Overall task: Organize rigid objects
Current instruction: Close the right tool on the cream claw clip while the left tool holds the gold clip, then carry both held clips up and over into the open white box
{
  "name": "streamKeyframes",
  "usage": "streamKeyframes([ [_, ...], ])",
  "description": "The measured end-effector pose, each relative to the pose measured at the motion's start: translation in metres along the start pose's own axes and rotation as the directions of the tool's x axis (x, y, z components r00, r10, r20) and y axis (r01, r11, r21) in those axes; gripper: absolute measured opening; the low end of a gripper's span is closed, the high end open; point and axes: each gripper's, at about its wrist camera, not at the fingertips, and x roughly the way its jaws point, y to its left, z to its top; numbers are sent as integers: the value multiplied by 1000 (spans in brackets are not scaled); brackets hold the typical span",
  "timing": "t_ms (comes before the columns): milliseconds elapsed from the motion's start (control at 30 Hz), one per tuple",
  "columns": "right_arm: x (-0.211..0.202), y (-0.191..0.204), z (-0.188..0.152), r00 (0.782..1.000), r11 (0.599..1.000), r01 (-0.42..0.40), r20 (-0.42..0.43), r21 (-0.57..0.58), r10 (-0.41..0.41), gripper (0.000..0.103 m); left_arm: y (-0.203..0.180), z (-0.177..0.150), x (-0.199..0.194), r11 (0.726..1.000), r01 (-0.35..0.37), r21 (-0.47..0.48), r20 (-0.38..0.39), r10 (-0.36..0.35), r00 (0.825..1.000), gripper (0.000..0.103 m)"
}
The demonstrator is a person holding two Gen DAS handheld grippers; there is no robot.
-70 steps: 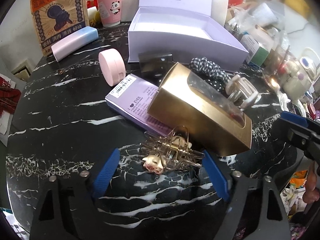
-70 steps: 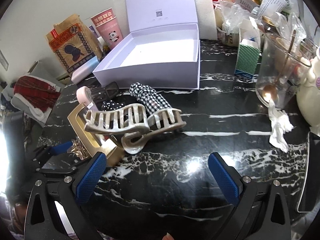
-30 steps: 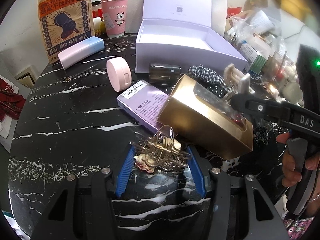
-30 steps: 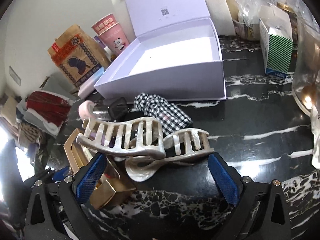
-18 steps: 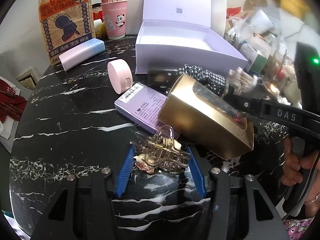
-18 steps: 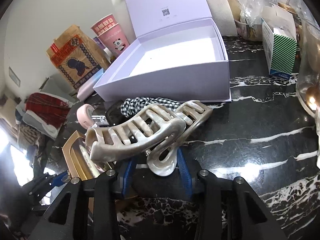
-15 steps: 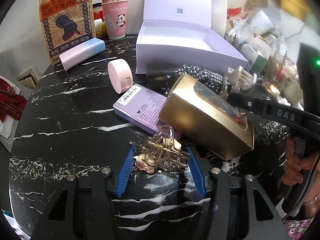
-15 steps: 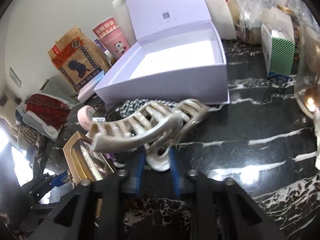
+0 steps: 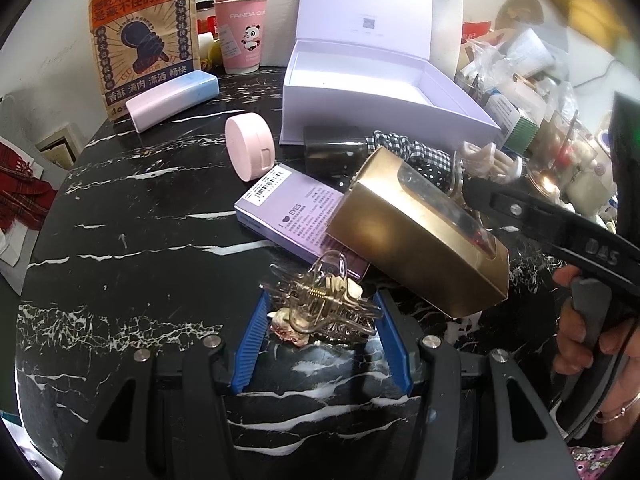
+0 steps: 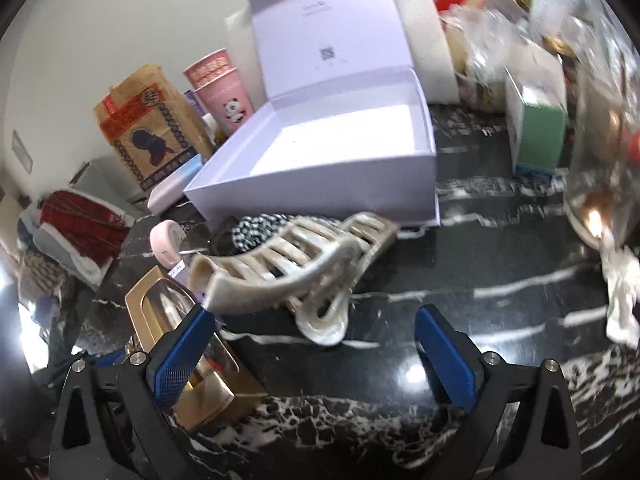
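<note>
A gold wire hair claw (image 9: 324, 312) sits on the black marble table, and my left gripper (image 9: 322, 320) is shut on it, blue pads against both sides. A pearly cream hair claw (image 10: 296, 272) lies tilted just ahead of my right gripper (image 10: 312, 320). That gripper's jaws are opening and stand wide, with neither pad touching the claw. The open lavender box (image 10: 320, 196) stands right behind the claw. In the left wrist view the cream claw (image 9: 488, 160) shows past the right tool (image 9: 540, 216).
A gold window box (image 9: 416, 232) leans on a purple carton (image 9: 292, 216) in front of the lavender box (image 9: 360, 124). Nearby are a pink round case (image 9: 250, 146), a checked scrunchie (image 9: 412, 152) and a pastel case (image 9: 172, 96). Jars and cartons crowd the right edge.
My left gripper closed on the gold claw and has held still. My right gripper pinched the cream claw, tipped it toward the lavender box, then spread wide again.
</note>
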Motion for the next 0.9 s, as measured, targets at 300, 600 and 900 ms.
streamKeyframes([
  [300, 23, 11, 13, 998, 998, 55, -3, -30, -55, 102, 10, 2, -1, 999, -1, -52, 3, 1, 1000, 53],
  [600, 30, 1, 13, 1000, 999, 20, -20, 42, -19, 53, 20, 7, -1, 997, -13, -82, 6, 14, 1000, 53],
  [900, 14, -9, 5, 1000, 995, 5, 24, 95, -7, 41, 24, 12, -6, 995, -19, -96, 20, 21, 1000, 53],
])
